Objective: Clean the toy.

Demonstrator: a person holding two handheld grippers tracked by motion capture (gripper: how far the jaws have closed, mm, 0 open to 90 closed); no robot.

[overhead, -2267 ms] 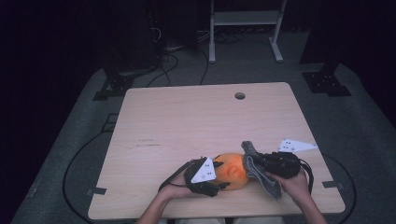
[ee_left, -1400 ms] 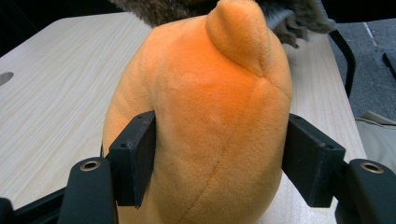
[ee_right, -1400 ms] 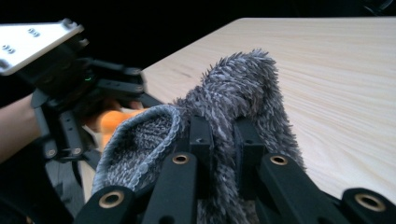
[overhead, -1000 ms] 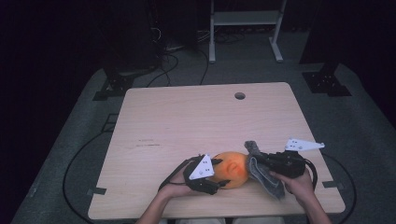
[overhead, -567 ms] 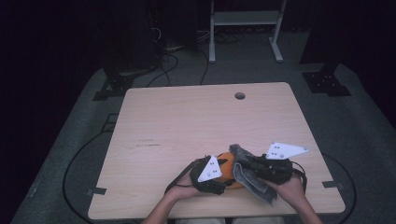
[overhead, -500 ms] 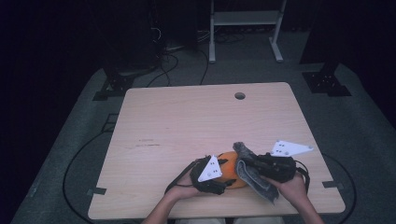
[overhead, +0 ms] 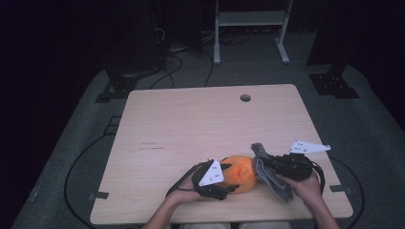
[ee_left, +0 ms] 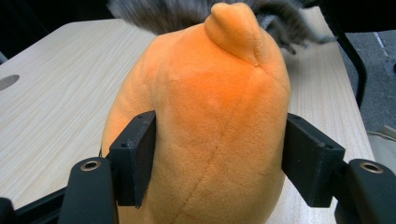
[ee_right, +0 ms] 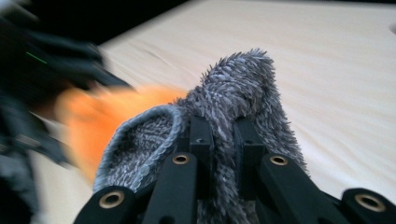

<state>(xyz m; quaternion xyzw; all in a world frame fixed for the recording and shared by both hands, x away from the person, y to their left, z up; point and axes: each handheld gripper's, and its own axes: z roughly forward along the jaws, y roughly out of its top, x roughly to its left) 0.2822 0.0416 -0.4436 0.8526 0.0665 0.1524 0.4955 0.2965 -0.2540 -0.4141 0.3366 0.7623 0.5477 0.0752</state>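
An orange plush toy lies near the front edge of the wooden table. My left gripper comes in from the left and is shut on it. In the left gripper view both pads press into the sides of the orange plush toy, with my left gripper low on its body. My right gripper is shut on a grey fluffy cloth that rests against the toy's right side. The right gripper view has the grey fluffy cloth bunched between the closed fingers of my right gripper, with the orange plush toy blurred beyond it.
A round cable hole sits near the table's far edge. Cables run over the grey floor mat to the left. A white metal stand is behind the table.
My right gripper swung left with the cloth over the plush toy and has come back right by a little. My left gripper has kept its hold on the toy in the same place.
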